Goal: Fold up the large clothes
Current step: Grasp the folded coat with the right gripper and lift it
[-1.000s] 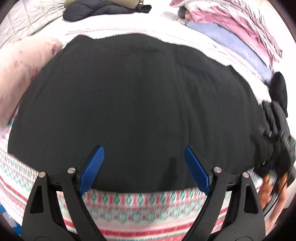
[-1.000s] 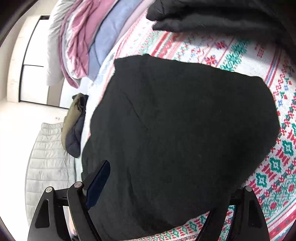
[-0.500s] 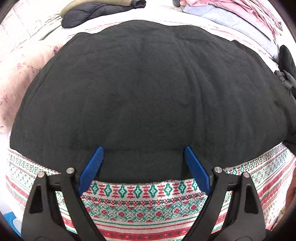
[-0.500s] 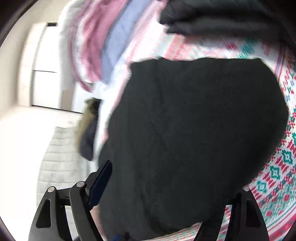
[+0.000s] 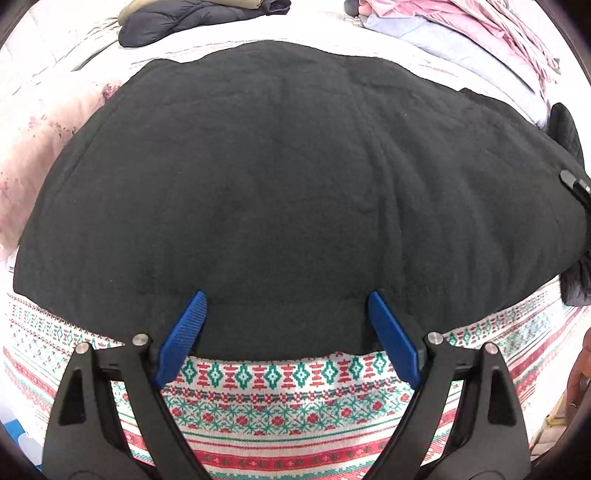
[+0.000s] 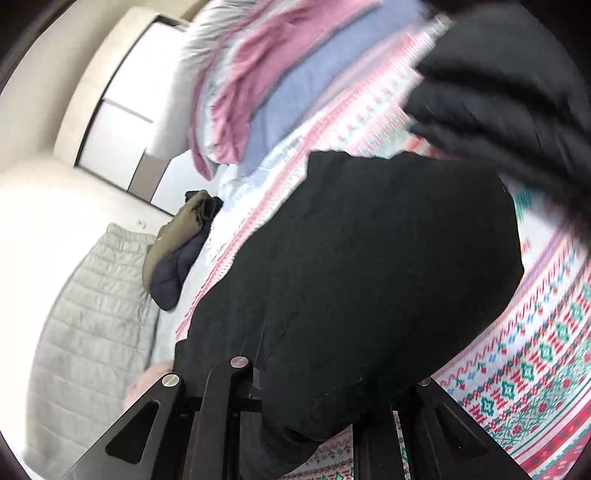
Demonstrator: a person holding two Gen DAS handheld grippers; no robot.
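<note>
A large black fleece garment (image 5: 280,192) lies spread flat on a patterned red, green and white bedspread (image 5: 280,402). My left gripper (image 5: 286,314) is open, its blue pads over the garment's near hem, holding nothing. In the right wrist view the same black garment (image 6: 369,280) fills the middle. My right gripper (image 6: 314,413) has closed in on the garment's near edge; the black cloth bunches between its arms and hides the pads.
A navy and olive jacket (image 5: 192,14) lies at the far side. Pink and blue bedding (image 5: 461,26) is piled at the far right. A pale pink item (image 5: 33,129) lies left. Another black garment (image 6: 509,74) lies past the fleece. A grey quilted jacket (image 6: 85,325) lies left.
My right gripper has closed from wide open onto the garment's edge and swung, so its view tilted. My left gripper drew back slightly and stays open.
</note>
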